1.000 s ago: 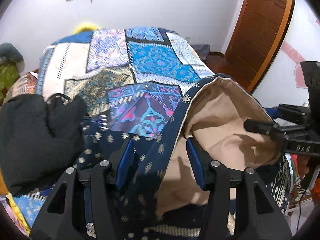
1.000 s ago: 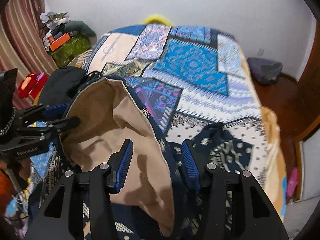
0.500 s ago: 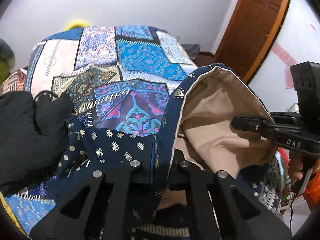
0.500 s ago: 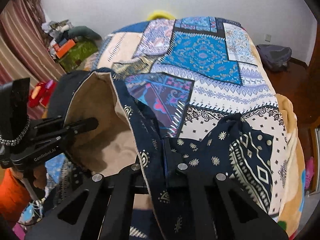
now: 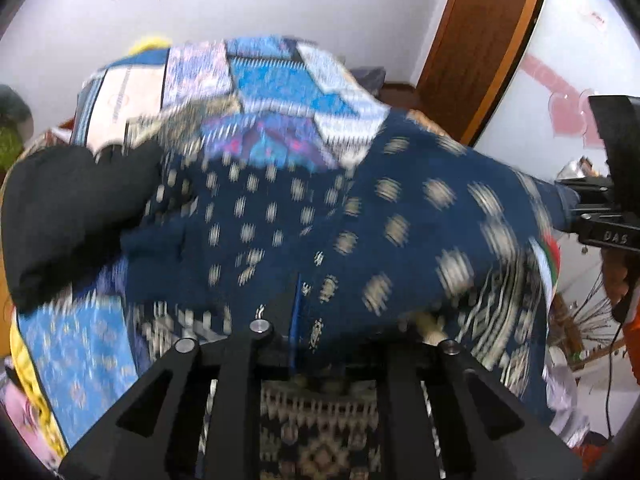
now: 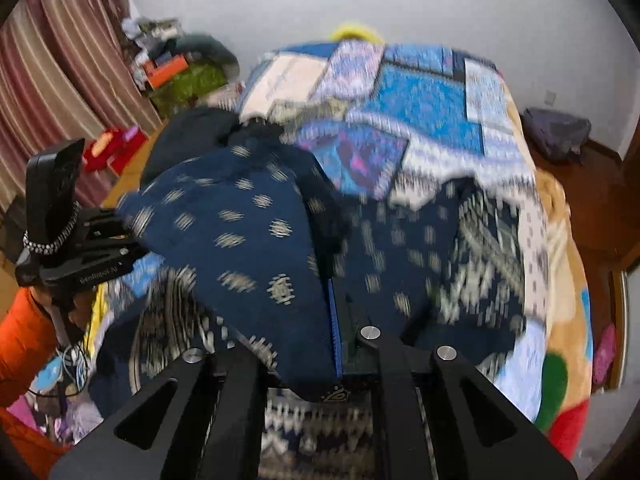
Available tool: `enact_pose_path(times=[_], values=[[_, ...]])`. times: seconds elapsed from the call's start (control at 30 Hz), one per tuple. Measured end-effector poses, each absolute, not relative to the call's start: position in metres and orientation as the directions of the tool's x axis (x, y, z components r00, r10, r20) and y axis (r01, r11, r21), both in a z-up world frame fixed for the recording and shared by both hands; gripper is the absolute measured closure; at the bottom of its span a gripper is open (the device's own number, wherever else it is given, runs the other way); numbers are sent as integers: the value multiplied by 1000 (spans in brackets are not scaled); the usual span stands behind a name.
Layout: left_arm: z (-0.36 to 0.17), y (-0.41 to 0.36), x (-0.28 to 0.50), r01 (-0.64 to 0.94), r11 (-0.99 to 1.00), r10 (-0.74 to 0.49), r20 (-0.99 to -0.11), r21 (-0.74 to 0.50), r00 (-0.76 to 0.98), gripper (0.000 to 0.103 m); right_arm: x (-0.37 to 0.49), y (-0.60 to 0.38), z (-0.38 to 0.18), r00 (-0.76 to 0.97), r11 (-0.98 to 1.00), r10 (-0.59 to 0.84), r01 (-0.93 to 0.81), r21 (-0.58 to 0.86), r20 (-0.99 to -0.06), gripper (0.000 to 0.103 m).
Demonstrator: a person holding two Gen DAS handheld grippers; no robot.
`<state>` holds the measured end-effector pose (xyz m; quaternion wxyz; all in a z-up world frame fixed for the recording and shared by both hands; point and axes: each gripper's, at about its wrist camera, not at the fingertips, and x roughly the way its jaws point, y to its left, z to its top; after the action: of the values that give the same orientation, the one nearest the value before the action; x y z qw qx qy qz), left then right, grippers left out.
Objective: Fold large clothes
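A large navy garment [image 5: 360, 208] with pale dots and a patterned hem lies over the patchwork bed, navy side up, blurred by motion. My left gripper [image 5: 308, 312] pinches its near edge between the blue pads, and the jaws are opening a little with the cloth still between them. My right gripper [image 6: 340, 320] is shut on another part of the same garment [image 6: 240, 240], which stretches between the two grips. Each gripper shows in the other's view: the right gripper [image 5: 600, 224] at the right edge, the left gripper [image 6: 80, 256] at the left edge.
A black garment [image 5: 68, 208] is heaped on the bed's left side, also seen as a black garment [image 6: 188, 136] from the right. The patchwork quilt [image 6: 420, 96] runs to the far wall. A wooden door [image 5: 480, 40], striped curtain [image 6: 60, 60], floor bag [image 6: 560, 132] and an orange sleeve [image 6: 20, 340] surround the bed.
Both grippers went from open around the garment's edge to shut on it. They then moved with the cloth, which turned over: the tan lining is hidden and the navy side shows.
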<state>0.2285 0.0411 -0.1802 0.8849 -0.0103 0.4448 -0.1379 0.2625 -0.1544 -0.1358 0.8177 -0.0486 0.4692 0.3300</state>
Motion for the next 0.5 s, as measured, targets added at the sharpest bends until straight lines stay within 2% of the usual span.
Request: enact_pose_path(times=[0.1,0.37,0.43,0.47,0.5], values=[[-194,47,212,227,964,-243,-811,-140,532,84,250,-157,-147,302,782,460,-583,220,-835,92],[-207,41,176,279,960,-159,-837,-8,523,82,216,-142,-156,285,757,365,-644,105,-886,91],[-210,41,175,283,959,-154,-844,-3,513,70,212,-138,-159,301,753,336,-655,62,-893,91],[-211,42,175,280,960,-158,-849,-13,503,55,211,-138,-161,309,754,324,-655,46,-894,91],[-212,43,174,273,962,-166,-852,-28,497,48,211,-138,-163,314,758,316,-652,38,-895,90]])
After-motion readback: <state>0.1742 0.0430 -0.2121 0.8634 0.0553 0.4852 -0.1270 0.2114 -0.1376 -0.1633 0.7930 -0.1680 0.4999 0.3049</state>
